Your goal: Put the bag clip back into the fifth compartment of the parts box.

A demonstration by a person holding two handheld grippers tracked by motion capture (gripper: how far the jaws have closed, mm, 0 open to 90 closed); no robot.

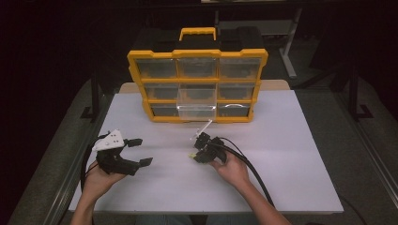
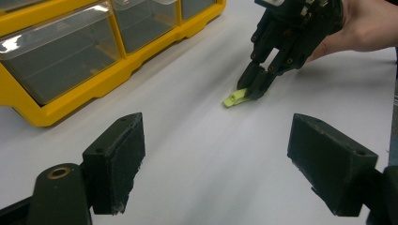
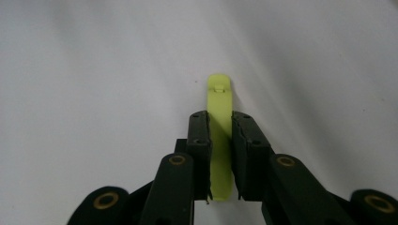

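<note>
The right gripper (image 3: 220, 154) is clamping the lime-green clip (image 3: 219, 108) lengthwise between its jaws; the left gripper (image 2: 216, 159) is idling wide open.

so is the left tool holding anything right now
No, the left tool has its jaws spread wide over bare white table, with nothing between them.

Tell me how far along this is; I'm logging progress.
Done: one middle drawer of the organizer stands pulled out. In hand: the right tongs pinch a green strip lying on the table. Left: lifting it, presumably into that drawer. The left tongs wait open.
</note>
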